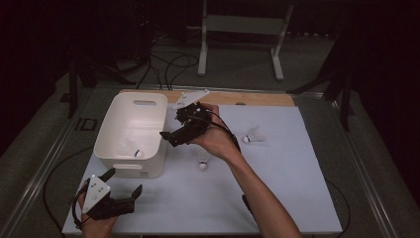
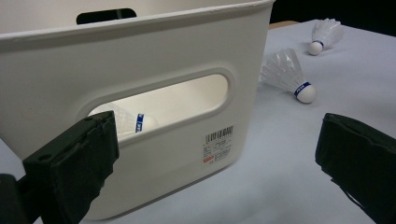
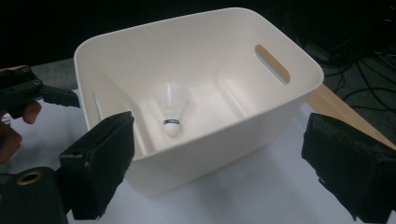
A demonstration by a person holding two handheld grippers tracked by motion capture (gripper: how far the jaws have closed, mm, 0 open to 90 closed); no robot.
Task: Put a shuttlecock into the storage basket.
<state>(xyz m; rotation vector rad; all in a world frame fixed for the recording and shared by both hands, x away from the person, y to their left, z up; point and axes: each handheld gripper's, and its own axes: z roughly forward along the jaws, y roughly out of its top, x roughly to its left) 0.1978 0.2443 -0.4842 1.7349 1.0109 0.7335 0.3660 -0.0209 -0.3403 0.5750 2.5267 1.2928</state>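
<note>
The table [image 1: 277, 208], covered with a pale sheet, carries a white bin [image 1: 148, 106] at its left part, with a handle slot in each end wall. The work in hand looks like gathering shuttlecocks into that bin, and I judge it roughly a third done: one shuttlecock [image 3: 171, 108] already stands cork-down on the bin's floor, while two are left on the sheet. The nearer shuttlecock [image 1: 202, 162] lies just beside the bin's right side, under the right wrist; the farther shuttlecock [image 1: 254, 135] lies well apart, toward the right. The right claw [image 1: 167, 136] hovers at the bin's right rim with its jaws wide and nothing between them, which fits a drop just made. The left claw [image 1: 124, 182] rests low at the near edge of the table, facing the bin's near wall, jaws likewise wide and empty. What remains, by my reading, is to fetch the two loose shuttlecocks.
</note>
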